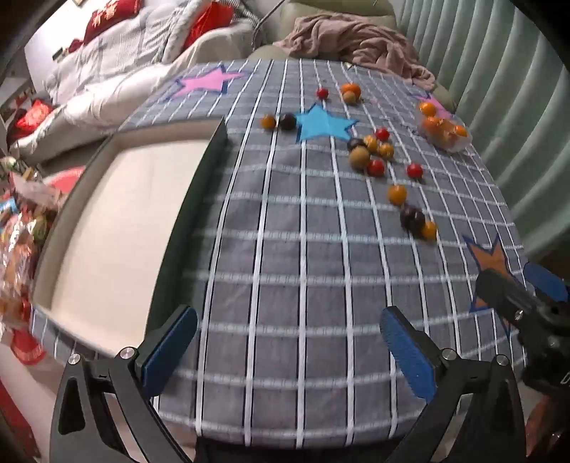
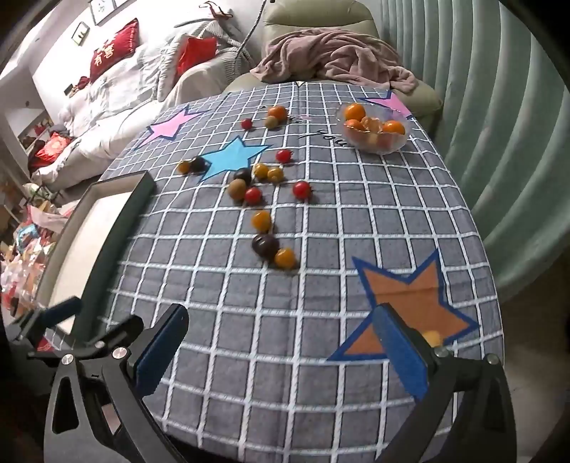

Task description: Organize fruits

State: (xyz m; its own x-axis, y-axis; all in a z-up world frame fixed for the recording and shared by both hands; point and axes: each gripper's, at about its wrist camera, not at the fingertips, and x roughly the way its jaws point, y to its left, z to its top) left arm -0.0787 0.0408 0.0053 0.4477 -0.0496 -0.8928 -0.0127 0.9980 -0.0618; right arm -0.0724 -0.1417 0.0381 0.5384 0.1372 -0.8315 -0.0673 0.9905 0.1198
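Small yellow fruit [image 2: 431,336] at tablecloth's near right edge, half hidden behind right gripper's blue pad [image 2: 400,350], blurred, type unclear, tray [image 1: 117,228] at left edge smeared by motion blur, clear bowl [image 1: 447,133] contents indistinct in left wrist view, floor clutter [image 2: 25,256] unreadable.

Ahead of my grippers, past the checked tablecloth [image 2: 320,320], I see a green armchair [image 2: 320,21] draped with a pinkish blanket [image 2: 335,60], pale green curtains [image 2: 498,142] right, a white-quilted bed [image 2: 107,103] left.
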